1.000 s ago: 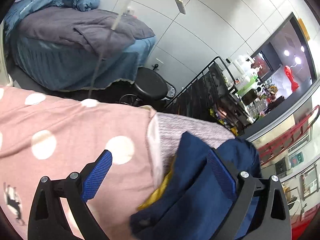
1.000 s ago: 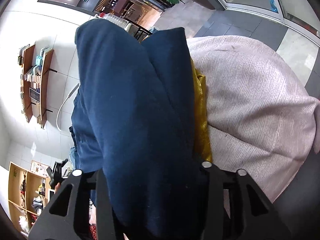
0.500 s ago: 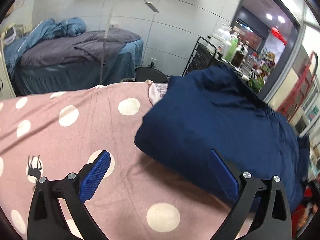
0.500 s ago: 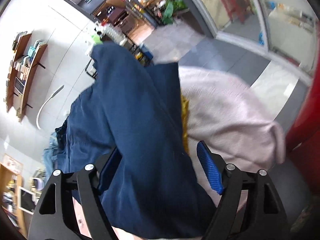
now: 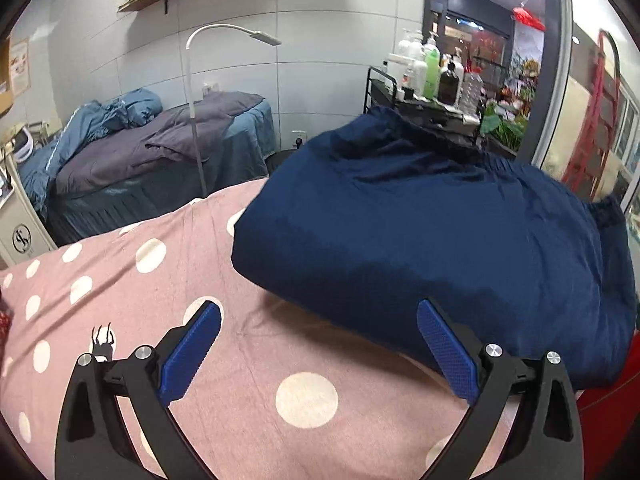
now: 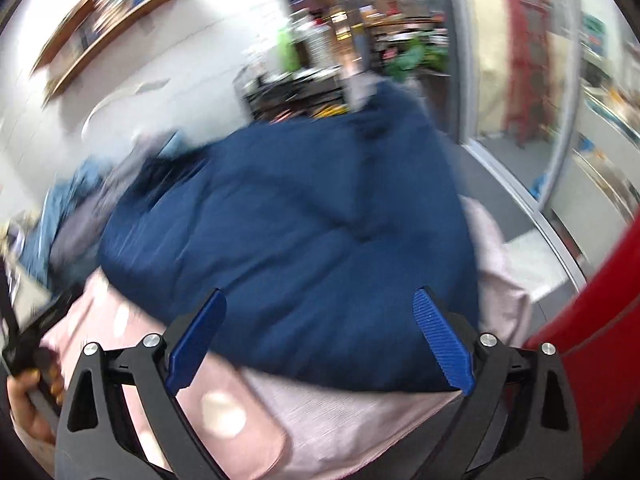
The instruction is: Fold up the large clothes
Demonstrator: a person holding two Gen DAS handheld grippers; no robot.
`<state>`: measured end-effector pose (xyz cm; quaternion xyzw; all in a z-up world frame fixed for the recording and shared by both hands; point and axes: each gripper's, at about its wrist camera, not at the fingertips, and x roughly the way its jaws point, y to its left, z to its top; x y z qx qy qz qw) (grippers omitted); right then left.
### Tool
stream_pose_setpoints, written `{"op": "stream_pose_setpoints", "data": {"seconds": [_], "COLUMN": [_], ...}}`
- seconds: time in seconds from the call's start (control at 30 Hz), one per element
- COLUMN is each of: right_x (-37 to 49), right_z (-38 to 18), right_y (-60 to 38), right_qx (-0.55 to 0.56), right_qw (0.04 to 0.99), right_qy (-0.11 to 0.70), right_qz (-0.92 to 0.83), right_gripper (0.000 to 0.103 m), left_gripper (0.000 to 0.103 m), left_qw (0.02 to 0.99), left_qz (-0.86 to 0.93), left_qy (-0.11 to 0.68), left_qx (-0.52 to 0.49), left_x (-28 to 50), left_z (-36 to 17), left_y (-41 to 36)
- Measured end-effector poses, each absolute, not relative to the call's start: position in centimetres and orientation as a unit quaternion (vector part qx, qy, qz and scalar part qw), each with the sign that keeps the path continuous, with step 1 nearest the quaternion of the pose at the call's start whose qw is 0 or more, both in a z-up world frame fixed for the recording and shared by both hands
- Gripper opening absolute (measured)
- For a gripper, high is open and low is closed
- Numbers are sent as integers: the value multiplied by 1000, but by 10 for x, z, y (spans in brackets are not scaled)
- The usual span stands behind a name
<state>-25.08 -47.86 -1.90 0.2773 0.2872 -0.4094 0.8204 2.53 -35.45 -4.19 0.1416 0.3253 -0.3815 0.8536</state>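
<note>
A folded navy blue garment (image 5: 432, 232) lies in a thick bundle on the pink polka-dot cover (image 5: 168, 300), toward the right. My left gripper (image 5: 320, 336) is open and empty, just in front of the bundle's near edge. In the blurred right wrist view the same navy garment (image 6: 296, 240) lies on the pink cover (image 6: 320, 420). My right gripper (image 6: 320, 332) is open and empty, its fingers over the bundle's near edge.
A bed with grey and blue bedding (image 5: 160, 152) and a white floor lamp (image 5: 196, 80) stand behind. A black cart with bottles (image 5: 424, 80) is at the back right. A red object (image 6: 592, 340) is close on the right. A hand (image 6: 28, 396) shows at lower left.
My right gripper let go of the navy garment and opened wide. Both grippers pulled back. The garment now lies on the cover and hides the yellow cloth.
</note>
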Motion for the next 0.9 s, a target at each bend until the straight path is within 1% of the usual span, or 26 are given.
{"op": "stream_pose_setpoints", "data": {"seconds": [0.17,0.33,0.9], "right_x": [-205,-191,-202], "right_z": [-27,-35,-39], "right_y": [-446,-437,-434], "right_qx": [220,212,213], "right_qw": [817,808,789], "right_qy": [348,378,388], "right_qz": [-403,-399,-425], "right_gripper": [96,96,96], "left_gripper": [97,97,97], "left_qw": [829,814,788], "left_qz": [-403,-400,-427], "left_qy": [340,360,371], "left_qx": [186,217,244], "left_x": [2,-11,-41], "left_z": [-50,-59,-65], "left_y": [-359,-365,-374]}}
